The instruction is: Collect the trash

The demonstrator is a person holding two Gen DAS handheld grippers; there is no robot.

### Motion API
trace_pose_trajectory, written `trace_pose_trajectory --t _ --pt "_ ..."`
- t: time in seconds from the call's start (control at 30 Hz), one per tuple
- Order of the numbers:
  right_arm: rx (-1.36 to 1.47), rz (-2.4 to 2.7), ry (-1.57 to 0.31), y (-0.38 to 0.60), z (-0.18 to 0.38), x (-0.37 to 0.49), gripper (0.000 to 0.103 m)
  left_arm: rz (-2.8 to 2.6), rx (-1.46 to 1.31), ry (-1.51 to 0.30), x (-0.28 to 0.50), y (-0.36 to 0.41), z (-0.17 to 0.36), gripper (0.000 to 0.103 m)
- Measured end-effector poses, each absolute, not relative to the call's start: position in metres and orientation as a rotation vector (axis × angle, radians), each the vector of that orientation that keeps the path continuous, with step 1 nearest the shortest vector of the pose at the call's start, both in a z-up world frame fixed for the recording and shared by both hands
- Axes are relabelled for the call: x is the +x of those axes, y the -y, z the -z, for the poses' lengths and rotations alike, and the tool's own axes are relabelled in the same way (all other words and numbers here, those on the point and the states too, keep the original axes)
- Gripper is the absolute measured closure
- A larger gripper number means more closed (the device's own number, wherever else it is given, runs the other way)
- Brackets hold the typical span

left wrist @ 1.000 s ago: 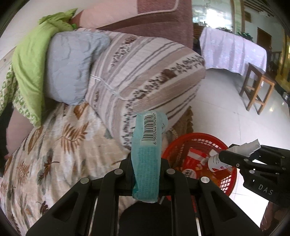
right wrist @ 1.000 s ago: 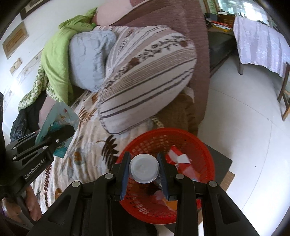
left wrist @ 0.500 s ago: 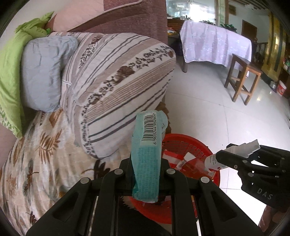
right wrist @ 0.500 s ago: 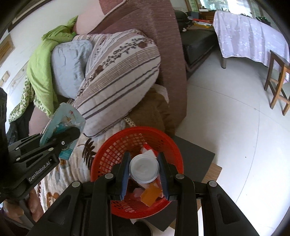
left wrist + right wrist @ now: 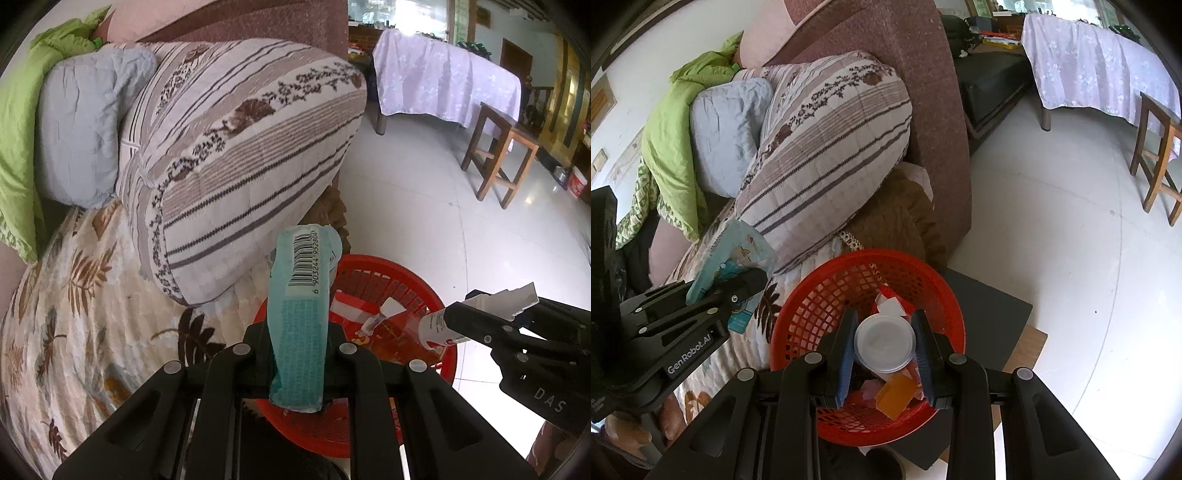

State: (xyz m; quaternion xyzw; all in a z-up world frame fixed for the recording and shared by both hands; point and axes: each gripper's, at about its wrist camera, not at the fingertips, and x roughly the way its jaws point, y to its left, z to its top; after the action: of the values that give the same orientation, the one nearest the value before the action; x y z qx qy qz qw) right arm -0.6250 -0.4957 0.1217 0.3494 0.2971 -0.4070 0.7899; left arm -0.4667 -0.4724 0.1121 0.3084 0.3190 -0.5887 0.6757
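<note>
My left gripper (image 5: 297,350) is shut on a teal wrapper (image 5: 301,314) with a barcode, held over the near left rim of the red mesh basket (image 5: 391,280). From the right wrist view the wrapper (image 5: 733,262) and left gripper (image 5: 753,280) sit left of the basket (image 5: 820,306), above the sofa seat. My right gripper (image 5: 884,345) is shut on a white plastic bottle (image 5: 884,343), directly above the basket's inside. In the left wrist view the bottle (image 5: 476,317) hangs over the basket's right rim. The basket holds red, white and orange scraps (image 5: 895,395).
A striped pillow (image 5: 240,155), a grey-blue cushion (image 5: 81,129) and a green blanket (image 5: 22,110) lie on the sofa with a leaf-print cover (image 5: 74,314). The basket stands on a dark board (image 5: 990,317). A wooden stool (image 5: 498,155) and a cloth-covered table (image 5: 443,81) stand on the tiled floor.
Both grippers have swung right and forward toward the basket with their loads. The bottle now hangs over the basket's middle; the basket has grown larger and nearer in both views.
</note>
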Motion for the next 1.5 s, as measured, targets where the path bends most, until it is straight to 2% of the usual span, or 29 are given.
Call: trace_pose_trajectory --t 0.7,0.77,0.8,0.83,0.87,0.9,0.93,0.97,1.0,1.27,1.5 --pt "0.784 0.862 -0.649 0.51 -0.102 -0.617 0.071 1.303 0.714 -0.785 -0.452 0.486 -0.085 0.088" --pt "0.788 0.86 -0.648 0.511 -0.101 -0.616 0.071 1.308 0.712 -0.788 -0.452 0.487 -0.083 0.082" --pt "0.791 0.858 -0.646 0.512 -0.1 -0.616 0.071 1.311 0.71 -0.789 -0.451 0.487 -0.083 0.065" --pt "0.795 0.856 -0.644 0.513 -0.1 -0.616 0.071 1.314 0.703 -0.785 -0.451 0.485 -0.084 0.04" --pt "0.802 0.856 -0.639 0.514 -0.099 -0.616 0.071 1.316 0.689 -0.772 -0.45 0.483 -0.085 0.029" --pt "0.816 0.856 -0.633 0.515 -0.097 -0.617 0.065 1.318 0.668 -0.754 -0.449 0.481 -0.088 0.018" --pt "0.834 0.855 -0.621 0.517 -0.096 -0.619 0.059 1.323 0.654 -0.747 -0.449 0.479 -0.09 0.017" --pt "0.845 0.857 -0.61 0.518 -0.096 -0.62 0.045 1.335 0.64 -0.752 -0.447 0.479 -0.092 0.017" --pt "0.857 0.862 -0.594 0.518 -0.096 -0.622 0.038 1.345 0.635 -0.763 -0.446 0.479 -0.093 0.017" --pt "0.84 0.899 -0.55 0.515 -0.108 -0.628 0.038 1.315 0.587 -0.796 -0.428 0.467 -0.099 0.017" --pt "0.81 0.901 -0.53 0.5 -0.121 -0.626 0.038 1.265 0.543 -0.712 -0.425 0.438 -0.122 0.017"
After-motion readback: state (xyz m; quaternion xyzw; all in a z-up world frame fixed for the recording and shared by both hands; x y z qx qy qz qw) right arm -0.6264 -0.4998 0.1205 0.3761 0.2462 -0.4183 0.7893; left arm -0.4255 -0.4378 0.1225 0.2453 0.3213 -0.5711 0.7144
